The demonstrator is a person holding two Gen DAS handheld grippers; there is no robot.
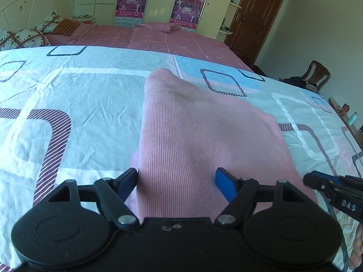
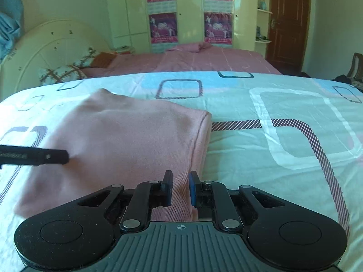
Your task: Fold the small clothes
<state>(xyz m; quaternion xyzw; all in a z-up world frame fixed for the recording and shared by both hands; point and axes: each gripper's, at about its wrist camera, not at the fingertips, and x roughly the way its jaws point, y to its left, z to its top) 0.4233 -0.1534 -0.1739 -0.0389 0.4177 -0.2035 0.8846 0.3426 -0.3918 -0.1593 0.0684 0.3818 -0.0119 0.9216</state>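
A pink ribbed garment (image 1: 195, 136) lies folded on the patterned bedsheet (image 1: 68, 104); it also shows in the right wrist view (image 2: 127, 140). My left gripper (image 1: 177, 183) is open, its blue-padded fingers spread wide over the garment's near edge. My right gripper (image 2: 180, 188) has its jaws narrowed with a small gap, and the garment's near right edge lies between them. The right gripper's tip shows at the right of the left wrist view (image 1: 317, 181). The left gripper's finger shows at the left of the right wrist view (image 2: 45, 156), touching the cloth.
The sheet (image 2: 283, 136) covers the near bed. A pink bed (image 1: 158, 38) with pillows (image 1: 25, 38) lies behind. Wardrobes with posters (image 2: 190, 11) and a brown door (image 2: 288, 22) stand at the back. A chair (image 1: 315, 74) is at the right.
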